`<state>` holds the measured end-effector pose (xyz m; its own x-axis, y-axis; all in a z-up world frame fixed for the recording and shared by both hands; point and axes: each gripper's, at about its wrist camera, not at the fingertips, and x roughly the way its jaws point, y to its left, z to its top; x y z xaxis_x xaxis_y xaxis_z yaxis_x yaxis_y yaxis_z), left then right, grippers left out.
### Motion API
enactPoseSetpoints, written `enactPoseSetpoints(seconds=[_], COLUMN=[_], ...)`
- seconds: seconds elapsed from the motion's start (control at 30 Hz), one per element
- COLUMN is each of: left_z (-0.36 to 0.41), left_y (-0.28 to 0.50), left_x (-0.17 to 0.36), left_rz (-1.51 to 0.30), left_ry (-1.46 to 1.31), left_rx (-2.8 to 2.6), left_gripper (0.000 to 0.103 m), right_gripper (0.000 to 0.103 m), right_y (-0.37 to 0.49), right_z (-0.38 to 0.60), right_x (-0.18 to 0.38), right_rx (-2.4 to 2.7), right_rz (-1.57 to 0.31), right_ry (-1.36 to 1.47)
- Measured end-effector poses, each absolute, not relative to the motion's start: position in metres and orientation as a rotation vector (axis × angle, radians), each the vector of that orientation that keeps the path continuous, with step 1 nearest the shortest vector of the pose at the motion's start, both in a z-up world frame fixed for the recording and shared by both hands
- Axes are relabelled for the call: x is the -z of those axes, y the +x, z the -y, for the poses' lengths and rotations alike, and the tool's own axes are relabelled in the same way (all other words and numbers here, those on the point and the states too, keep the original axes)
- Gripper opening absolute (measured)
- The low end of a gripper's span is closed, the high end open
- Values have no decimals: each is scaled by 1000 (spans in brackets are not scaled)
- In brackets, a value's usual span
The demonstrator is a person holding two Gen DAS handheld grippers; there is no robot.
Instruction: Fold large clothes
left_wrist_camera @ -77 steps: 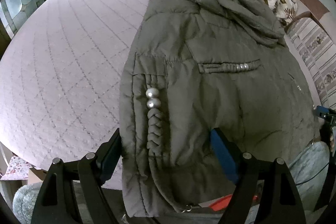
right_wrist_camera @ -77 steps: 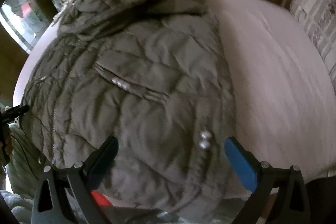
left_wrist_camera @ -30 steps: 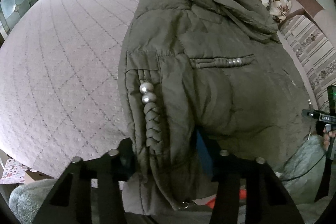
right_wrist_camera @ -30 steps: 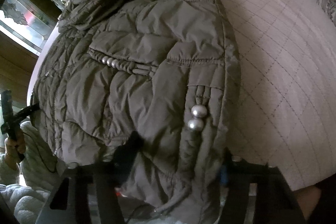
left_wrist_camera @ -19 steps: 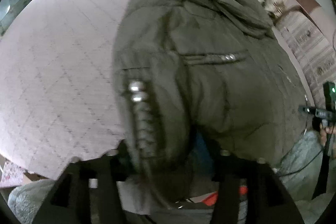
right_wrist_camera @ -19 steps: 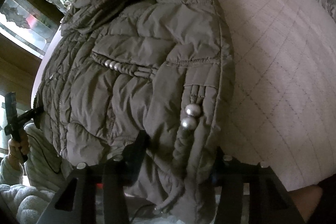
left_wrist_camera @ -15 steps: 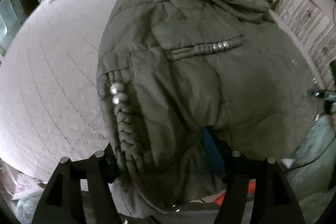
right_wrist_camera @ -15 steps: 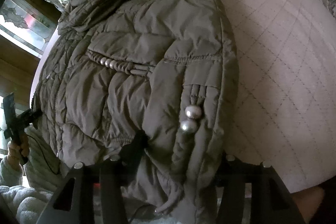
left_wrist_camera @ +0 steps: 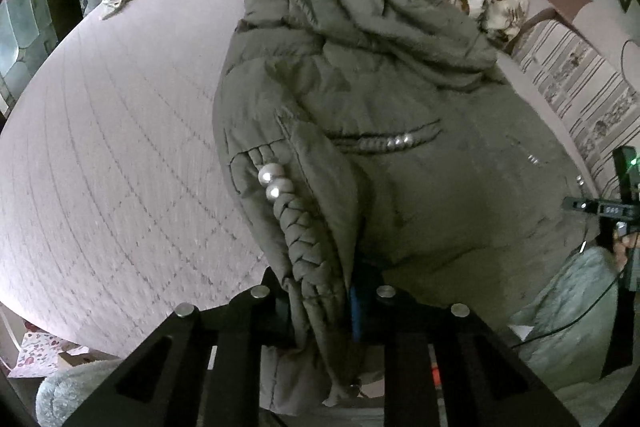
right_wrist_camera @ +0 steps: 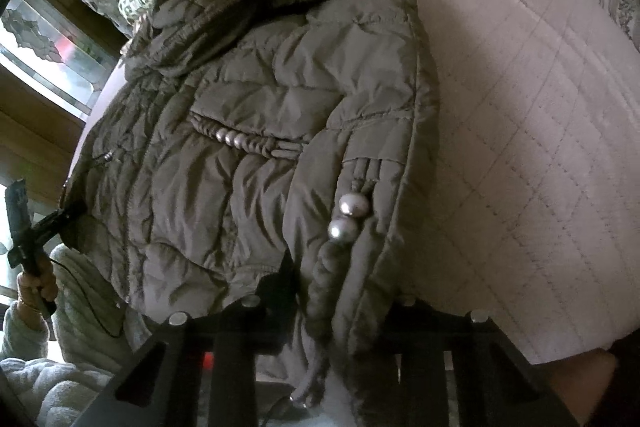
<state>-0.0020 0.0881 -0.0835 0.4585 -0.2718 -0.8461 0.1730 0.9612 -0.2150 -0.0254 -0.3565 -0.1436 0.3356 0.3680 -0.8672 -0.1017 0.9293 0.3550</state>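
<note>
my left gripper [left_wrist_camera: 320,303] was closing, jaws pinching the jacket [left_wrist_camera: 400,147] hem by its braided cord at 6 o'clock. my right gripper [right_wrist_camera: 340,307] was closing too, clamped on the hem's other corner below two pearl beads [right_wrist_camera: 346,217]. the jacket lay across the quilted bed [left_wrist_camera: 112,155], hood toward 12 o'clock.

The left gripper [left_wrist_camera: 322,307] has a black frame of angular struts with triangular cut-outs, each arm topped by two round silver screw heads, and a blue pad [left_wrist_camera: 354,315] lining one finger. The right gripper [right_wrist_camera: 340,307] has the same black build and silver screws. Off to its left, a hand [right_wrist_camera: 38,285] grips a black handle trailing a thin black cable, and the sleeve [right_wrist_camera: 60,331] below it is pale, fluffy fleece.
</note>
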Motion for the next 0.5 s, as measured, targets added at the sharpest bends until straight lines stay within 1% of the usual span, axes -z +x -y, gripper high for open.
enactPoseSetpoints(seconds=[0.13, 0.23, 0.37, 0.5], left_z=[-88, -88, -90, -90], left_y=[0, 6, 7, 7], left_x=[79, 85, 95, 116], left_rz=[-1059, -1077, -1112, -1168], left_ry=[-106, -125, -142, -141], left_rx=[282, 282, 265, 248], left_gripper=[19, 19, 23, 39], right_gripper=[30, 30, 30, 30], right_y=[-25, -25, -23, -22], right_z=[354, 352, 353, 349], right_x=[138, 139, 144, 147], right_rx=[-311, -308, -305, -300], right_rz=[-1185, -1184, -1188, -1192], right_ry=[251, 258, 261, 244])
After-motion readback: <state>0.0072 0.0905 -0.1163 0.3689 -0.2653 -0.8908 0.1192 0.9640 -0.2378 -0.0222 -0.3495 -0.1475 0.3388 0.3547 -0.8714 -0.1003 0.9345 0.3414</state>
